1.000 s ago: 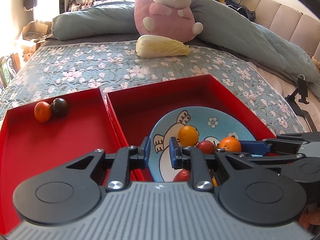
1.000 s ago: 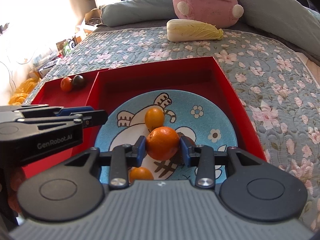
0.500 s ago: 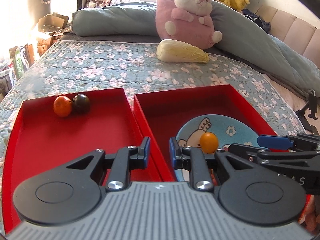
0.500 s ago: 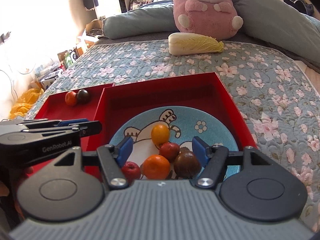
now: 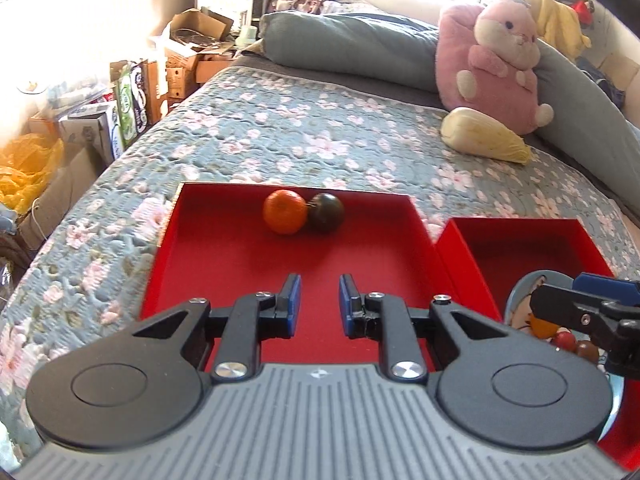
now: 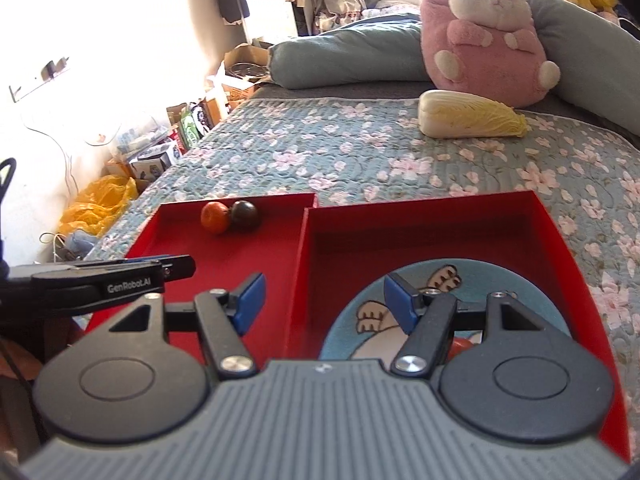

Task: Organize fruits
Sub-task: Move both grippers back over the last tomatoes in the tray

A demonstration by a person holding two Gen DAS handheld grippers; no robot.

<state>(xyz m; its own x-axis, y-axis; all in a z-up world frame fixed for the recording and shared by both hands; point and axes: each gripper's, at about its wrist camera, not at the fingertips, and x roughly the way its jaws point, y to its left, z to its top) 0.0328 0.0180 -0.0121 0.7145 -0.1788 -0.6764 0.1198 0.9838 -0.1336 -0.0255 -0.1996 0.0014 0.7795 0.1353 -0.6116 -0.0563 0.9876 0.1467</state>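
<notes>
Two red trays lie side by side on the bed. The left tray (image 5: pixel 224 264) holds an orange fruit (image 5: pixel 285 211) touching a dark fruit (image 5: pixel 327 213) at its far edge. The right tray (image 6: pixel 440 232) holds a blue rabbit plate (image 6: pixel 472 280) with several small fruits (image 5: pixel 564 340), mostly hidden behind the grippers. My left gripper (image 5: pixel 316 306) is open and empty over the left tray. My right gripper (image 6: pixel 322 300) is wide open and empty, straddling the wall between the trays.
A napa cabbage (image 6: pixel 472 116) and a pink plush rabbit (image 6: pixel 484 36) lie at the far side of the floral quilt (image 5: pixel 300 136). Grey pillows (image 5: pixel 352 48) lie behind. Boxes and a yellow bag (image 5: pixel 28 168) stand off the bed's left edge.
My right gripper let go of the orange onto the plate, opened wide and drew back to the left. My left gripper swung left from the plate to over the left tray and opened a little.
</notes>
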